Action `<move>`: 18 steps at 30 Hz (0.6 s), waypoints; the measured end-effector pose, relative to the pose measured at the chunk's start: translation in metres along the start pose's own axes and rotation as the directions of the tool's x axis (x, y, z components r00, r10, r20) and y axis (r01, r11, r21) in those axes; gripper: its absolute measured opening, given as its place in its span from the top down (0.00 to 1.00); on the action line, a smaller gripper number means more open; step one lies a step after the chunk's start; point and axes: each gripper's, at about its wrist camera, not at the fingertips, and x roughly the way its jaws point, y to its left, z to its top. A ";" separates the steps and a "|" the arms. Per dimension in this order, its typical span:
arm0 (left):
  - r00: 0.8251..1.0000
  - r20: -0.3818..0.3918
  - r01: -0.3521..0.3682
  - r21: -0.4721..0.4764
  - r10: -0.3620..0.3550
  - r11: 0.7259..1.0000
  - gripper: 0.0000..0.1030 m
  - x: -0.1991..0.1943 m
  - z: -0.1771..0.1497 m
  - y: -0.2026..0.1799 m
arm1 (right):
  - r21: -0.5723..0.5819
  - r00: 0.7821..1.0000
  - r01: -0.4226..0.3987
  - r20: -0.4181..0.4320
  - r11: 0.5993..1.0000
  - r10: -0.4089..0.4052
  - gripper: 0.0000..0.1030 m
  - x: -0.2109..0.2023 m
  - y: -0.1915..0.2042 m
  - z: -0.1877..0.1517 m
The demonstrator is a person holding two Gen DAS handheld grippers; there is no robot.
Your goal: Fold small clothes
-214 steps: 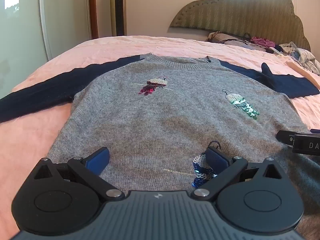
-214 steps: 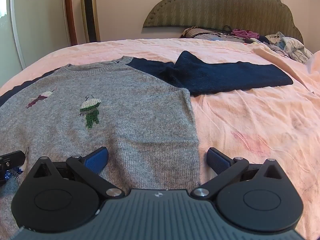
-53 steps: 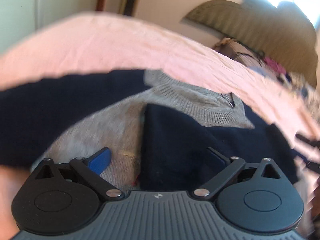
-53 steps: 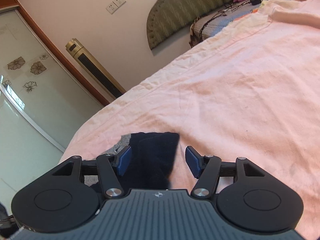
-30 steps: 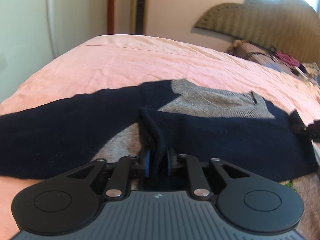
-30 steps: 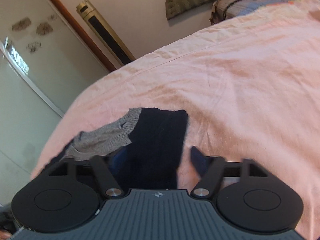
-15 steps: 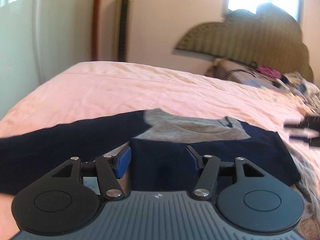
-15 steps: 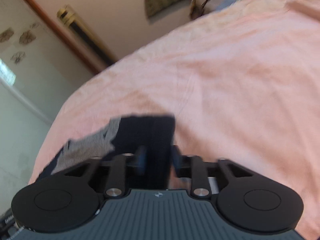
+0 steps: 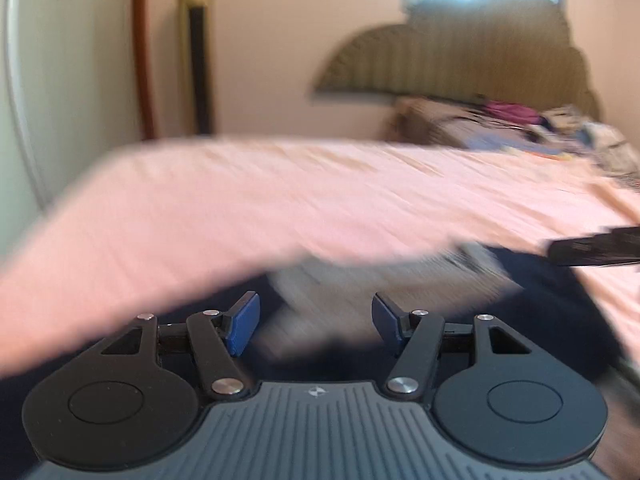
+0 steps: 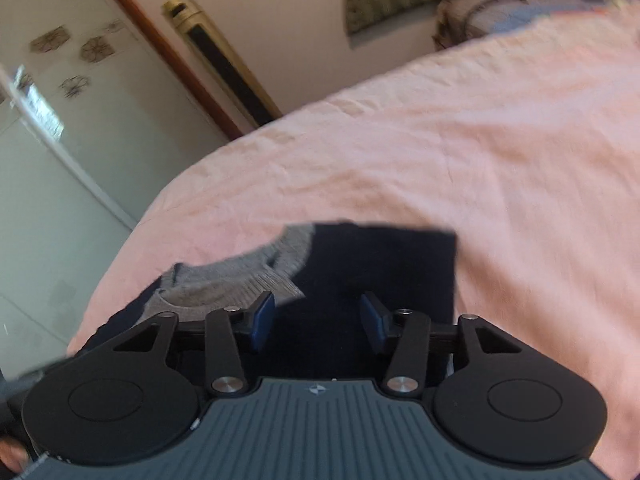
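the grey knitted sweater with navy sleeves [image 10: 240,280] lay on the pink bedsheet [image 10: 500,140], one sleeve [image 10: 384,268] crossed flat over its chest, likely squaring it for folding. the left gripper [image 9: 316,322] and right gripper [image 10: 318,320] hovered spread wide, empty.

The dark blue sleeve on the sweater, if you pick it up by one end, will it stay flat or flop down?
Probably flop. The dark blue sleeve is soft knit lying limp and folded over the grey sweater, so it would likely droop from the right gripper. It looks light, and its fuzzy knit should grip the pink bedsheet rather than slide.
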 end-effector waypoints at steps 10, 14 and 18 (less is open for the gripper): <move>0.991 -0.123 -0.023 0.200 0.049 0.979 0.75 0.093 0.011 -0.001 | -0.392 0.965 0.053 -0.218 0.919 -0.149 0.33 0.105 0.038 0.035; 0.991 -0.049 -0.099 0.319 0.121 0.943 0.99 0.091 0.010 -0.026 | -0.391 0.971 0.037 -0.202 0.920 -0.125 0.90 0.110 0.042 0.037; 0.963 -0.054 -0.240 0.270 0.264 0.932 1.00 0.118 0.013 -0.014 | -0.325 0.987 0.123 -0.055 0.938 -0.149 0.91 0.104 0.033 0.038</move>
